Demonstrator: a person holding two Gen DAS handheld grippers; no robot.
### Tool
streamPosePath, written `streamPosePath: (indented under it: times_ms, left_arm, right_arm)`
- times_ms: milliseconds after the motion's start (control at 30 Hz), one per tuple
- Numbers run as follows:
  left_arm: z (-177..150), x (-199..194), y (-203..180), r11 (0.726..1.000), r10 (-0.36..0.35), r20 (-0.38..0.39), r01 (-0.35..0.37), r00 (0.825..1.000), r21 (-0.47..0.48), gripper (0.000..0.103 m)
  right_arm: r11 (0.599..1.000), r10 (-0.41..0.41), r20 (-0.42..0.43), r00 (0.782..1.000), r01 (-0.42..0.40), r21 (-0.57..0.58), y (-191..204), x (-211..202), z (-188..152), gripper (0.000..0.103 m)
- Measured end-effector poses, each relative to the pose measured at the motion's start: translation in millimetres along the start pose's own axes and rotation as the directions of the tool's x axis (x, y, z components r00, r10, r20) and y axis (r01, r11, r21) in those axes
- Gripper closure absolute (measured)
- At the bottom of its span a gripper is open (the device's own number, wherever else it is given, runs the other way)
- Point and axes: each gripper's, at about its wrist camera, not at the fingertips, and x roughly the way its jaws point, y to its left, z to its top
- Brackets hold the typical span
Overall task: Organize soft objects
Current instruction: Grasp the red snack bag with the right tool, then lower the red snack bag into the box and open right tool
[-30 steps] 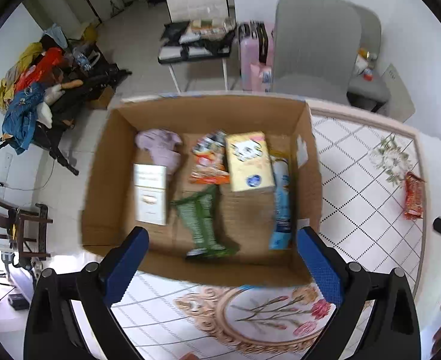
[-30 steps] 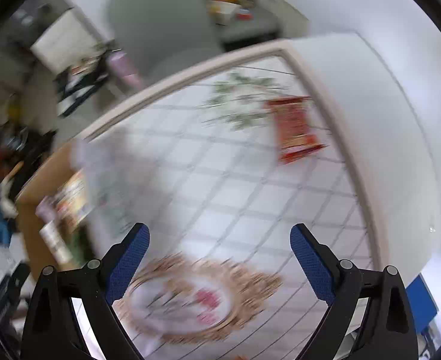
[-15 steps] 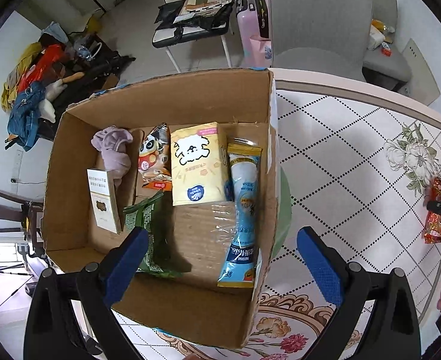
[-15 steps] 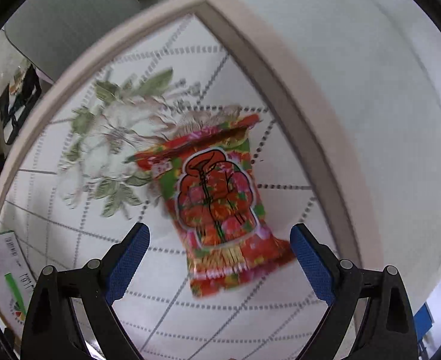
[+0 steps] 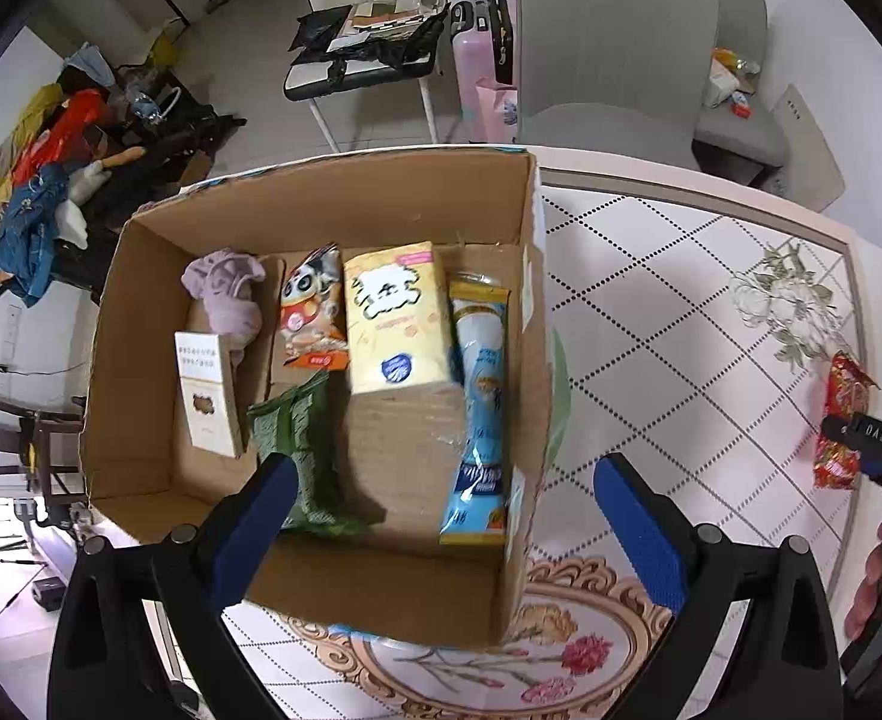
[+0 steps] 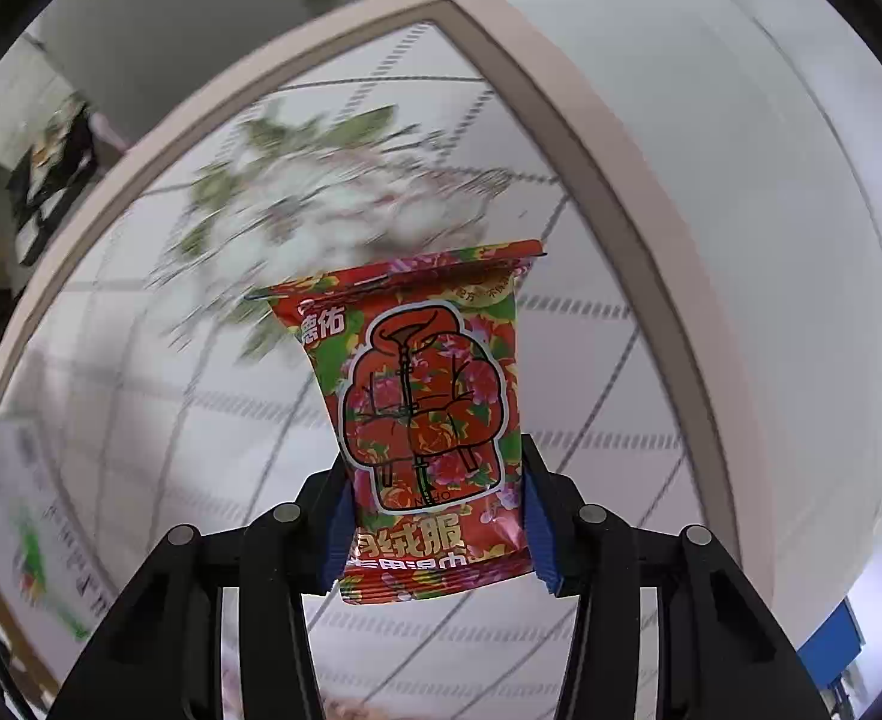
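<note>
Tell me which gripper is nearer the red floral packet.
Right. The right gripper is shut on the red floral packet. The left gripper hangs open over the cardboard box, well apart from it.

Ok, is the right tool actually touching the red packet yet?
Touching. The right wrist view shows the right tool closed on the red packet, a blue pad pressed against each side of its lower end.

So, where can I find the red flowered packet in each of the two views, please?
Left wrist view: the red flowered packet is at the far right edge, on the tablecloth, with the right gripper on it.
Right wrist view: the packet fills the centre, clamped between the blue pads.
Shared landmark: the printed green-and-white flower just beyond the packet.
</note>
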Motion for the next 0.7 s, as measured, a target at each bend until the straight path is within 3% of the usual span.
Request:
streamPosePath:
  times_ms: [200, 433, 533, 700]
  left_arm:
    - [-23, -25, 40, 0.998, -0.042, -0.002, 0.042, 0.999, 0.036, 0.002]
    - [-48, -57, 128, 0.997, -0.078, -0.007, 0.078, 0.997, 0.014, 0.002]
    - [-50, -61, 161, 0.997, -0.079, 0.003, 0.079, 0.997, -0.025, 0.002]
    - [-47, -46, 193, 0.994, -0.086, -0.021, 0.085, 0.996, -0.066, 0.002]
  right_arm:
    - [0.983, 0.152, 0.035, 0.988, -0.148, -0.108, 65, -73, -79, 0.054]
    - [0.906, 0.343, 0.011, 0.939, -0.328, -0.269, 160, -154, -166, 0.054]
    - [0.877, 0.369, -0.01, 0.929, -0.352, -0.326, 197, -163, -190, 0.054]
    - [0.869, 0.316, -0.038, 0.948, -0.305, -0.39, 255, -139, -205, 0.054]
